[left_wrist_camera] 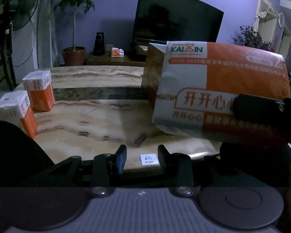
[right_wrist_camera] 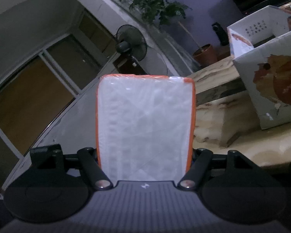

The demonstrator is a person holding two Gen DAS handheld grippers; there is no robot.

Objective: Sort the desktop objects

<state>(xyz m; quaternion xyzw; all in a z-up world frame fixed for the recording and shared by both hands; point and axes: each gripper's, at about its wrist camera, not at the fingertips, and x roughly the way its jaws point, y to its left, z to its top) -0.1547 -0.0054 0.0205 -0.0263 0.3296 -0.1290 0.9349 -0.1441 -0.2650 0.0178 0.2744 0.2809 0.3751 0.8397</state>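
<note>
1. Two upright orange-and-white plastic-wrapped tissue packs, one nearer [left_wrist_camera: 16,110] and one behind it [left_wrist_camera: 39,90], stand by the left edge of the marbled stone table [left_wrist_camera: 91,116]; they look not yet sorted.
2. The left gripper [left_wrist_camera: 141,158] hangs over the near edge, its jaws part open with nothing between them, above a small white label [left_wrist_camera: 148,159] on the table.
3. The right gripper [right_wrist_camera: 145,155] clasps a large orange-and-white soft tissue pack [right_wrist_camera: 145,124] by its two sides, held in the air above the table's right part.
4. To do this well, I would keep the pack level and lower it squarely into the open white cardboard box with red-brown print [right_wrist_camera: 269,77], which stands on the right.
5. The box's near wall is the obstacle; the pack must clear it.
6. Beyond the far edge: a black television [left_wrist_camera: 176,17], a potted plant [left_wrist_camera: 73,29], a standing fan [left_wrist_camera: 22,9].
</note>
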